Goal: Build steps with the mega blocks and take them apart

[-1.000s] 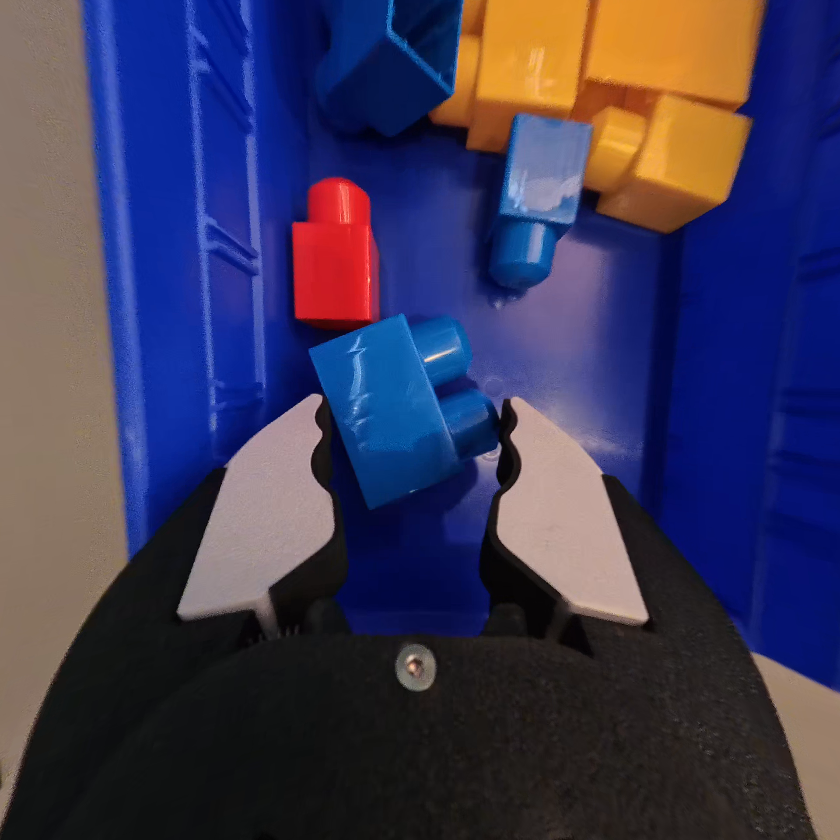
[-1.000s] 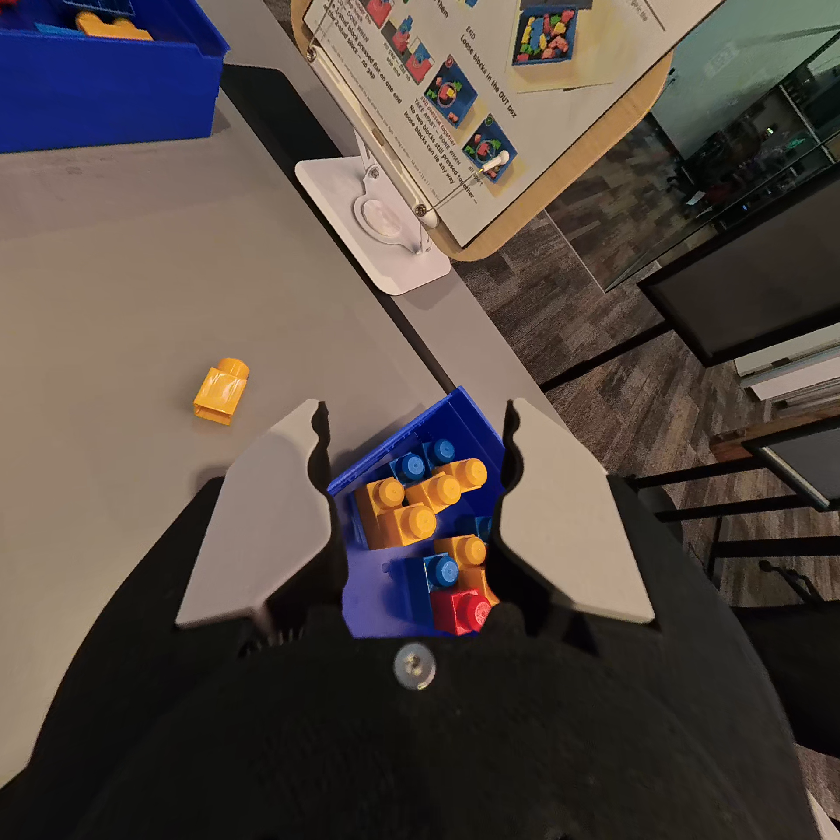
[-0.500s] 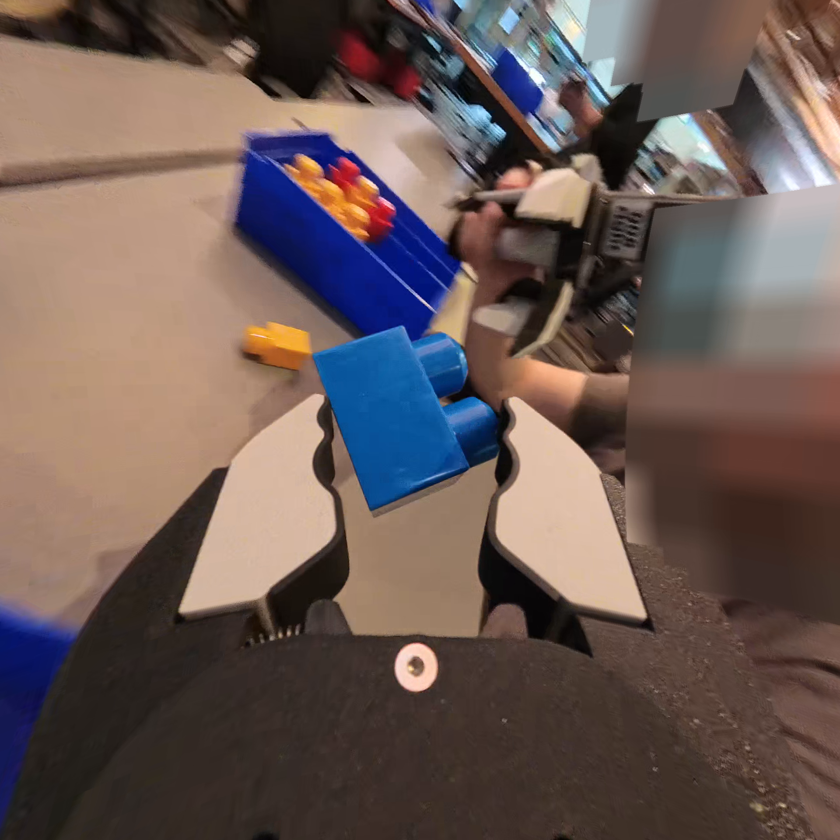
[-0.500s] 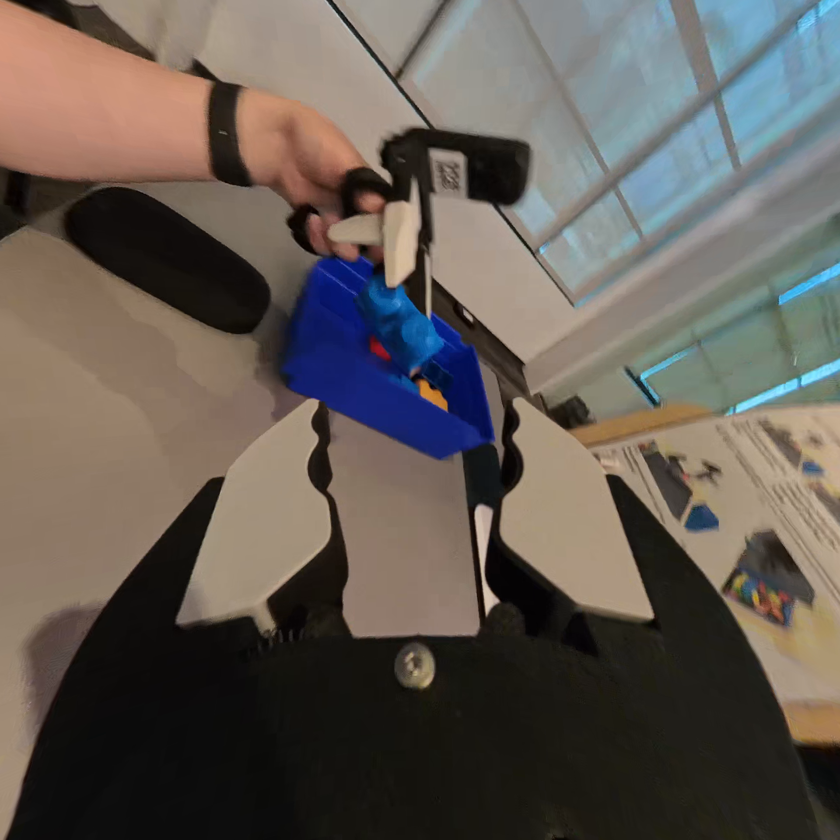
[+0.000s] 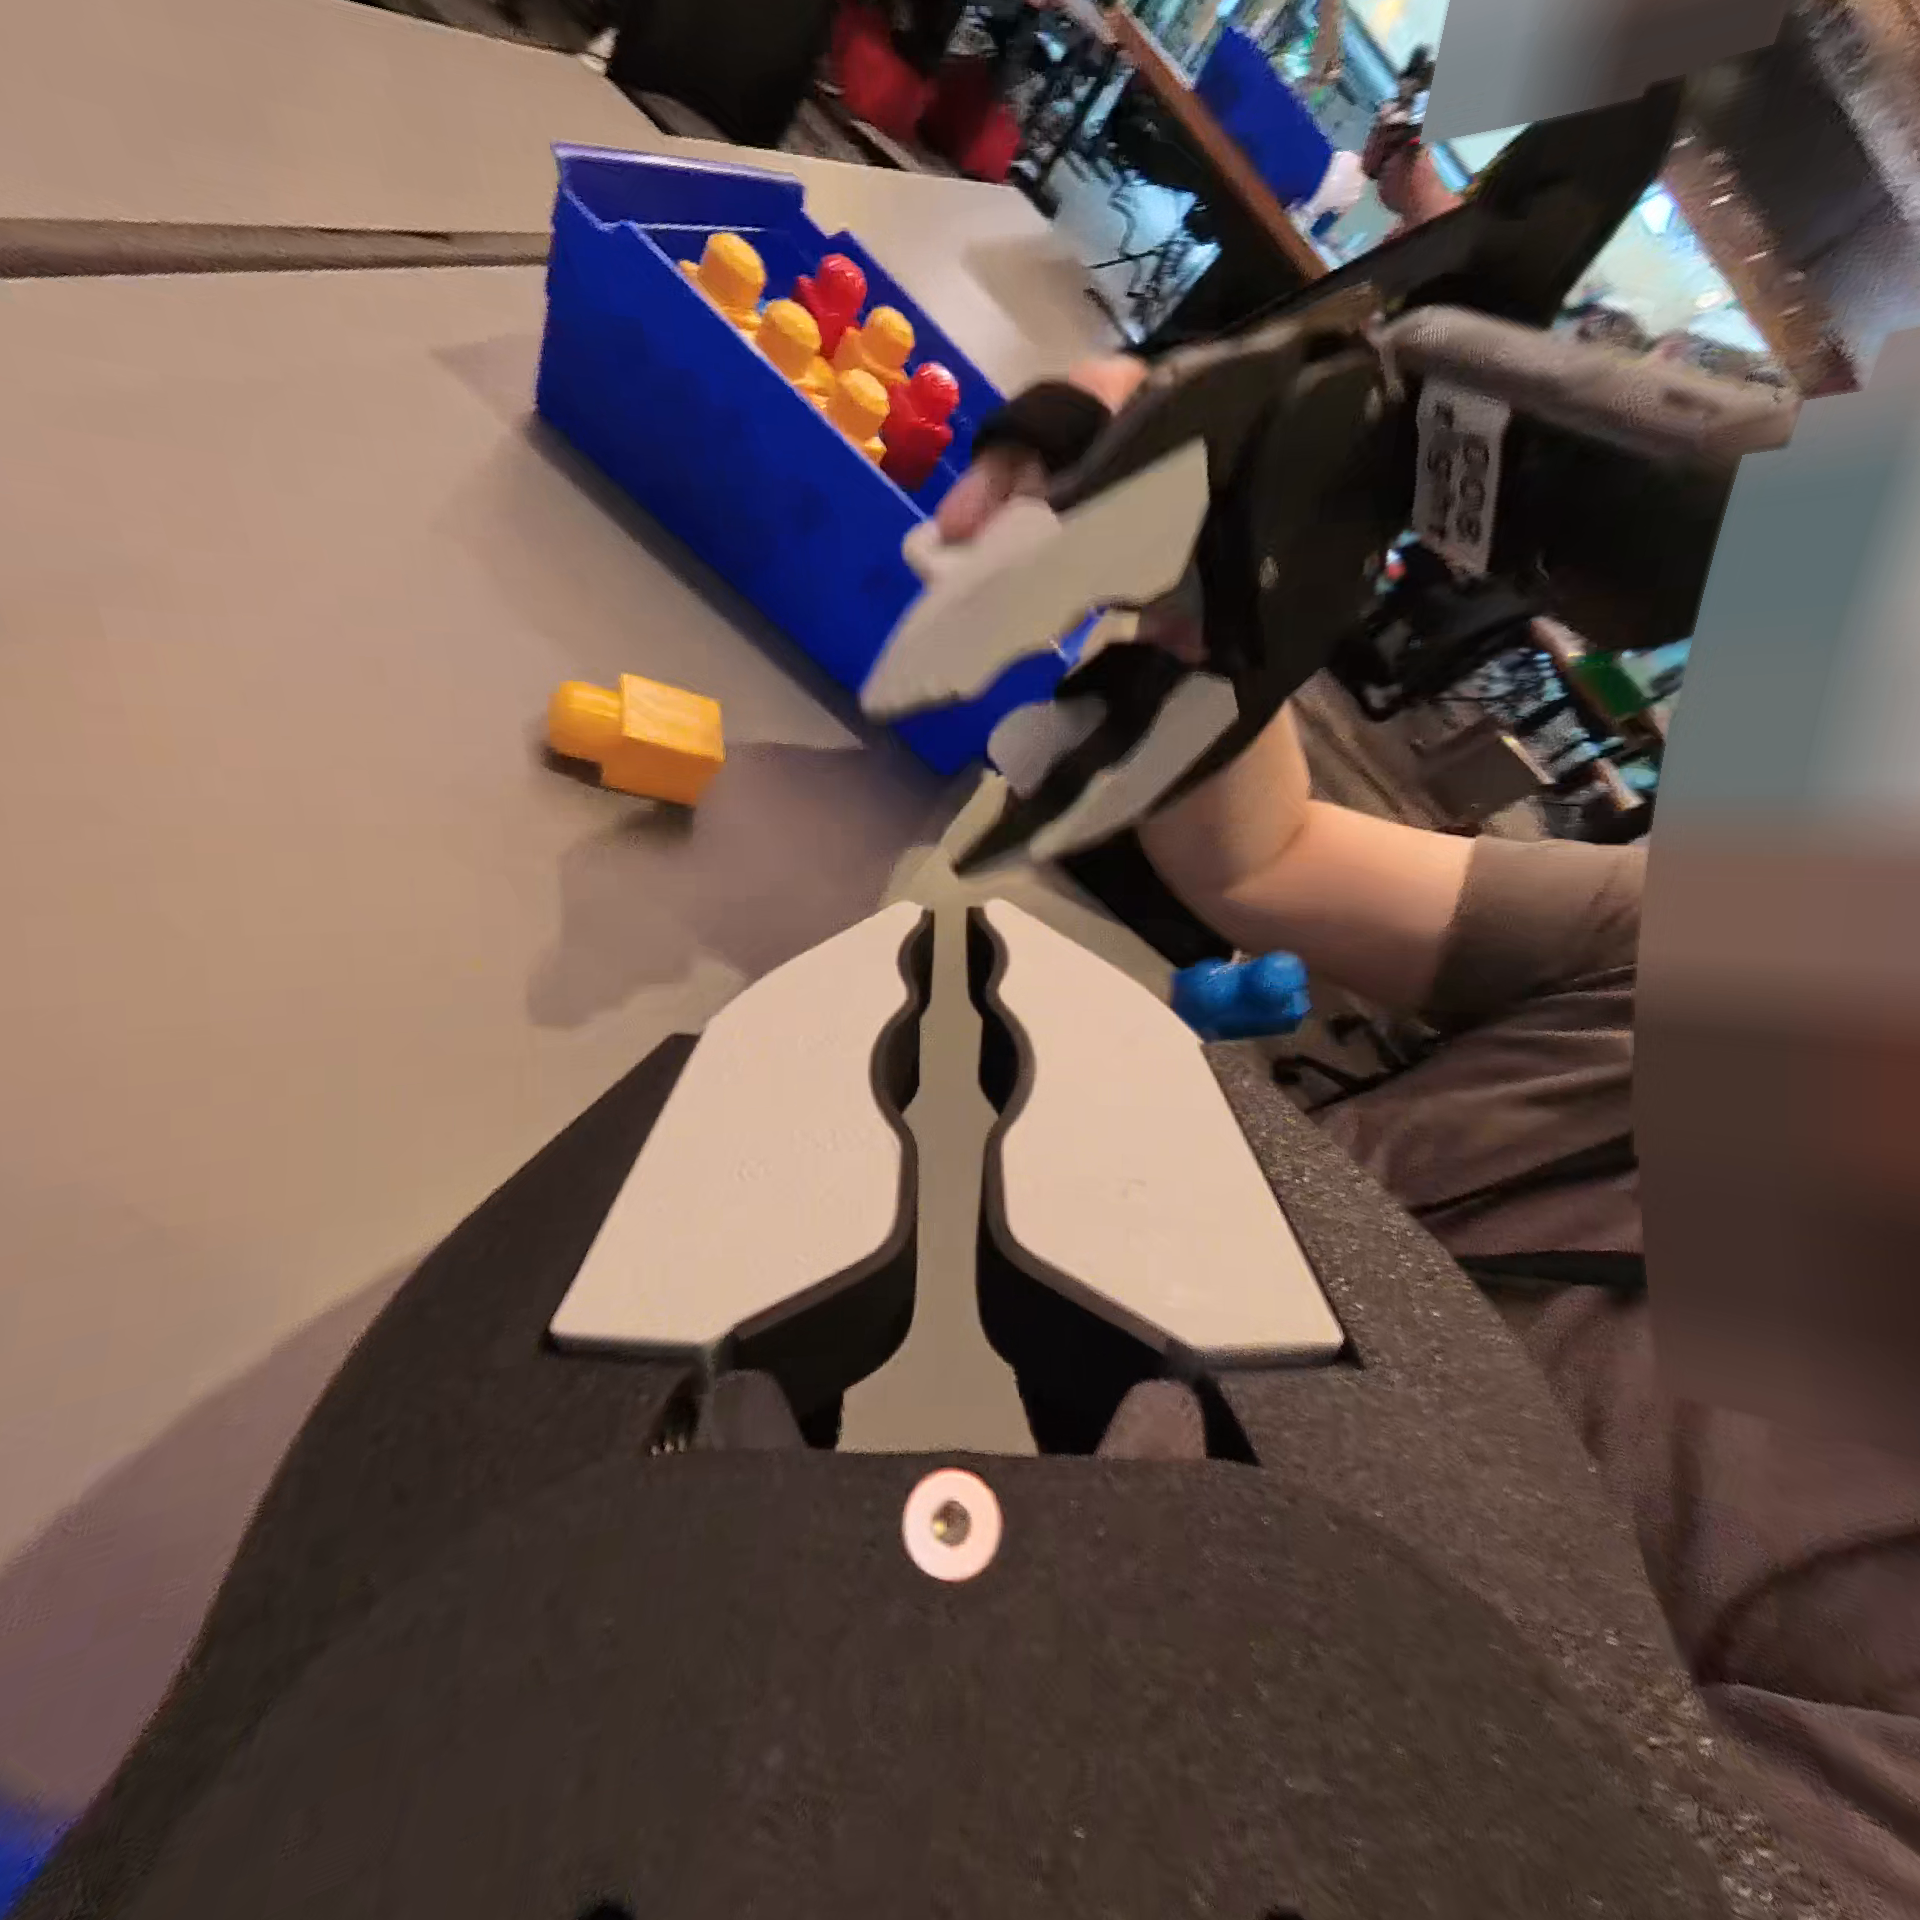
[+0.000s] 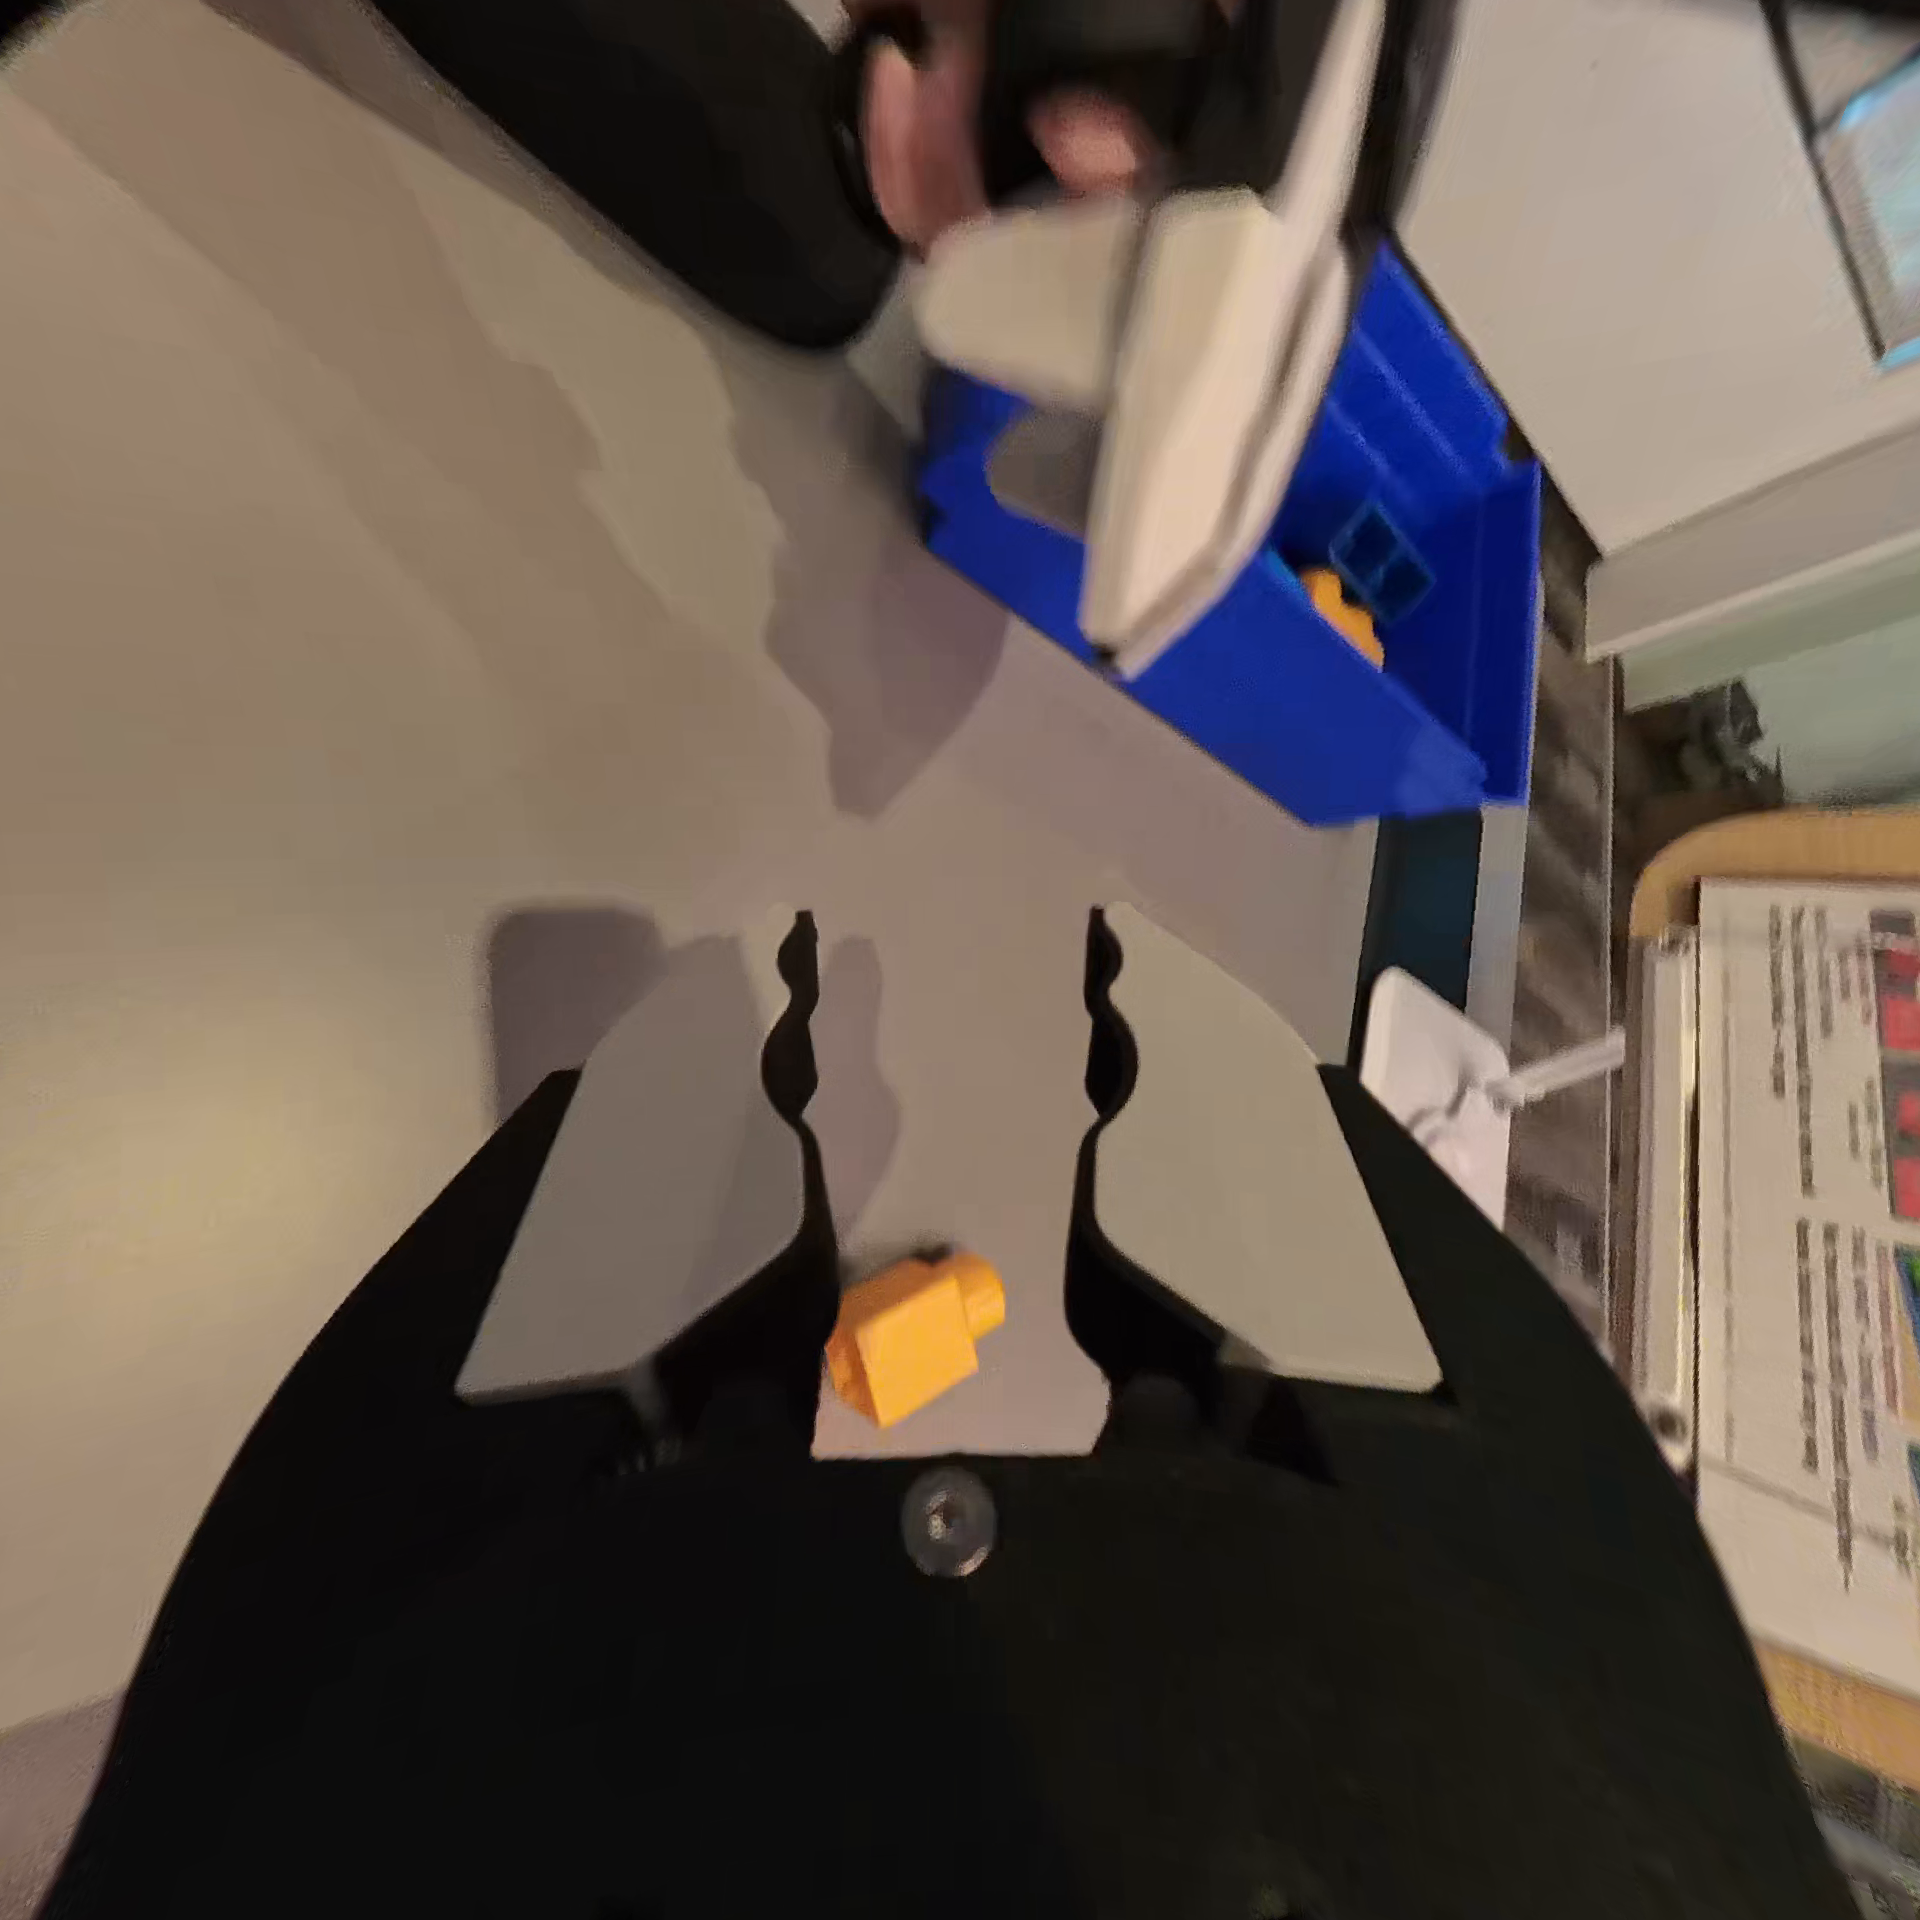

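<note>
Overhead, perhaps, grey table (image 6: 312, 623).

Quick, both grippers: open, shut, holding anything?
Left gripper: shut, empty.
Right gripper: open, empty, above the yellow block.

Each gripper, the left gripper (image 5: 948, 914) and the right gripper (image 6: 945, 920), is built from a rough black body, one silver screw, and two pale grey fingers with wavy black-edged inner sides, while a brownish-grey sleeve (image 5: 1538, 935) is worn.
</note>
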Motion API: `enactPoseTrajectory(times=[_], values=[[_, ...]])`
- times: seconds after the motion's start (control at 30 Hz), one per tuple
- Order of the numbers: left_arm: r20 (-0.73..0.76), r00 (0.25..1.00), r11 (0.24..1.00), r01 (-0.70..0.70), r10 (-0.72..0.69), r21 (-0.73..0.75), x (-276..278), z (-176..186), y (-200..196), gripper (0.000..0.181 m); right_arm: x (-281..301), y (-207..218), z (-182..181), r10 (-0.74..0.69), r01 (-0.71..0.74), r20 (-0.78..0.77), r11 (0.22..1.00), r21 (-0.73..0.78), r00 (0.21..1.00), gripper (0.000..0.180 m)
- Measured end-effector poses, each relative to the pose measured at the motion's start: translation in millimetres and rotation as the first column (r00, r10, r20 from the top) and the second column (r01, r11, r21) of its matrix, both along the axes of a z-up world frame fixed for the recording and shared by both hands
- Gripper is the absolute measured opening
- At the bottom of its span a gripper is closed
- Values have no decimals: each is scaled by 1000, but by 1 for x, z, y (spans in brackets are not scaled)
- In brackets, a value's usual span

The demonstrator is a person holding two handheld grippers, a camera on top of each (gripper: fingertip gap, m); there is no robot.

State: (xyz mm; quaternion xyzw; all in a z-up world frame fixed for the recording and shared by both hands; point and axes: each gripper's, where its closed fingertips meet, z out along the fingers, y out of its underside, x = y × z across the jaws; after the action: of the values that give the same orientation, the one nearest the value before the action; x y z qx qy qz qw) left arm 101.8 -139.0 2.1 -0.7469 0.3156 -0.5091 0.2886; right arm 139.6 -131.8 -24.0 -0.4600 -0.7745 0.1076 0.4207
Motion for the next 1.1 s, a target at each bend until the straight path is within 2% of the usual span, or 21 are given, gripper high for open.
enactPoseTrajectory(times=[0.17,0.23,0.3,0.37,0.43,0.6,0.7,0.87,0.97,1.03,1.1], values=[[-30,999,994,-19,23,111,7,-16,-32,6,59,55,-12,-234,237,118,971,-13,965,51],[-91,994,983,-42,59,176,11,-28,-35,6,97,79,-10,-361,367,147,930,-10,921,51],[-115,988,963,-74,107,260,17,-27,-28,6,127,93,-4,-444,453,114,889,-71,889,51],[-94,989,951,-83,115,297,26,-16,-18,3,143,104,4,-479,482,48,869,-114,876,51],[-84,993,966,-61,85,253,37,-9,-12,4,150,110,5,-489,487,15,864,-133,872,51],[-119,992,971,-14,44,238,55,-9,-7,5,149,102,4,-445,444,19,887,-128,895,51],[-86,996,970,10,11,242,67,-5,-13,4,144,100,2,-432,432,29,892,-134,901,51],[-169,960,943,257,-224,213,107,-30,-58,12,150,105,-18,-452,463,105,874,-148,886,51],[-116,910,878,415,-399,238,147,-37,-99,21,150,110,-28,-457,474,134,867,-153,879,51],[-85,839,810,542,-538,226,174,-44,-134,29,151,111,-32,-457,477,150,865,-156,877,51],[-105,796,754,600,-597,267,196,-56,-156,43,152,111,-34,-461,483,159,862,-153,873,51]])
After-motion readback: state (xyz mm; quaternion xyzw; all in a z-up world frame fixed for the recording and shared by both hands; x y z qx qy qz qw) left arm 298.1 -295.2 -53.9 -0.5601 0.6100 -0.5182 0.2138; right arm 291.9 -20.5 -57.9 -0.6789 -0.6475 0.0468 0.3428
